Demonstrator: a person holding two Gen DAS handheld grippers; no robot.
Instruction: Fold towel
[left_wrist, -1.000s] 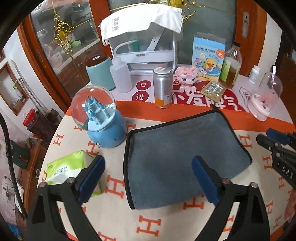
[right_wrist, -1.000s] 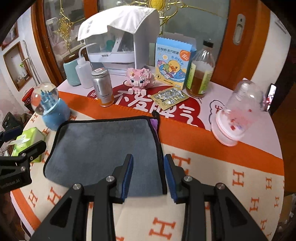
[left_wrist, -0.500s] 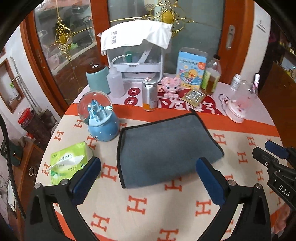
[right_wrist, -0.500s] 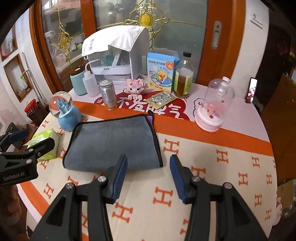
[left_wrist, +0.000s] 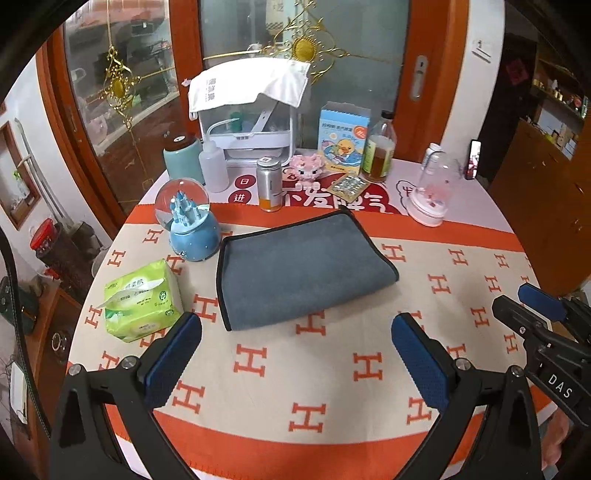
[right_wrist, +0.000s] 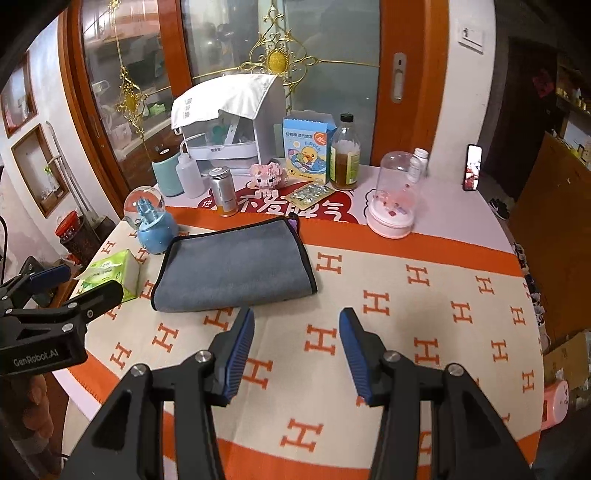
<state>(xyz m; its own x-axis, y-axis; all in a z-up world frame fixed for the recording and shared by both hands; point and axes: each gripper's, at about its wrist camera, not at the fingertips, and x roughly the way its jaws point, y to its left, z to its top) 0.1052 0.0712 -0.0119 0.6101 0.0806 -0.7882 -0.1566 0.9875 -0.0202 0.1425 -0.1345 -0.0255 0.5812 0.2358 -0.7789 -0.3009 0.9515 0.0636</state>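
Towel (left_wrist: 303, 266), grey and folded, lies flat at centre frame on the tablecloth (left_wrist: 332, 369), between tissue pack (left_wrist: 138, 299) at left and dome jar (left_wrist: 430, 192) upper right. Left gripper (left_wrist: 295, 358) gapes wide, empty; right gripper (right_wrist: 297, 350) parted, empty.

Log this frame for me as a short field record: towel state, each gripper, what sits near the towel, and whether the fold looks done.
towel: grey towel lying folded flat on the tablecloth, black-trimmed edges aligned
left gripper: left gripper open, empty, apart from the towel
right gripper: right gripper open, empty, near side of the towel, not touching
neighbours: snow globe and tissue pack to the towel's left; metal can behind it
fold status: looks done; nothing gripped
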